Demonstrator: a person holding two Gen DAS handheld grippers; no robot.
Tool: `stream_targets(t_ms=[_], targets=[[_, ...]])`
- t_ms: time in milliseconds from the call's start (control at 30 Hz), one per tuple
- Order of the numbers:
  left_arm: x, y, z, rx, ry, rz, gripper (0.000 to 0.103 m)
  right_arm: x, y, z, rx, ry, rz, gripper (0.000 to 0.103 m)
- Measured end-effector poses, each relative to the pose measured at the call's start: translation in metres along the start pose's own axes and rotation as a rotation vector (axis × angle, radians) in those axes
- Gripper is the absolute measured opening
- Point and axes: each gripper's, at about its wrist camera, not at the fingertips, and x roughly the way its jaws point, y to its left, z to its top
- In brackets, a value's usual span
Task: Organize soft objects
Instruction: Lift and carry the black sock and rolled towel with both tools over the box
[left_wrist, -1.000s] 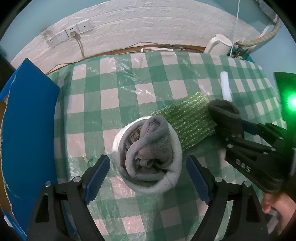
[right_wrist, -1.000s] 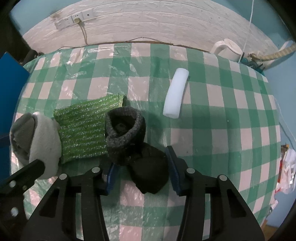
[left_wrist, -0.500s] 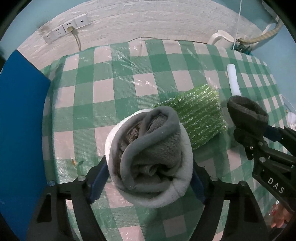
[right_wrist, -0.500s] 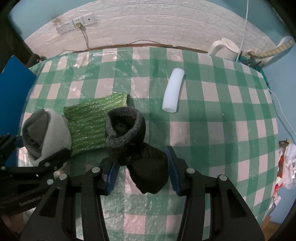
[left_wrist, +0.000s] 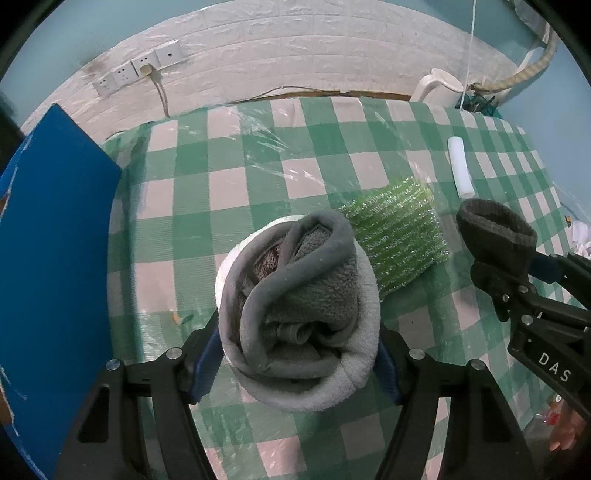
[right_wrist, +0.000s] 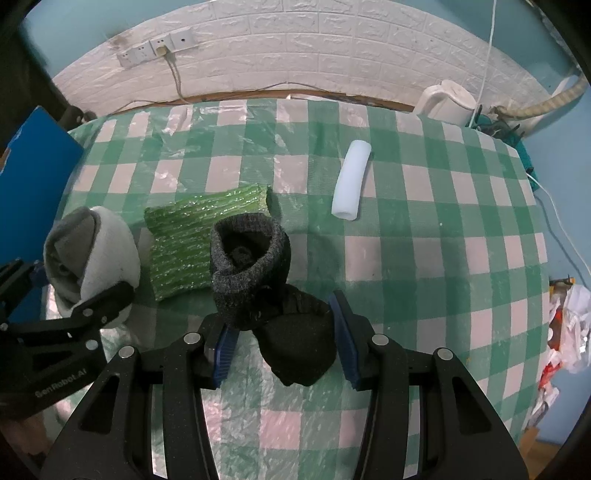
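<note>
Left wrist: tool around sock bundle

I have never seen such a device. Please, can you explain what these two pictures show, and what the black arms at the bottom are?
No robot here: a person holds a two-finger gripper in each hand, and a fisheye camera on each looks along its fingers. So the black arms are the fingers.

The left gripper is shut on a grey and white sock roll. The right gripper is shut on a dark sock roll.

Below is a table with a checked cloth. On it lie a green sponge and a white foam tube. A blue board stands at the left.
</note>
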Motion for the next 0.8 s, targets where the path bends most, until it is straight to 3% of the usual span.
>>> stream_targets(t_ms=[800], targets=[[-0.066, 0.03, -0.016, 0.018, -0.11, 0.04, 0.071, -0.056, 0.039, -0.004, -0.056, -0.052, 0.024, 0.047]])
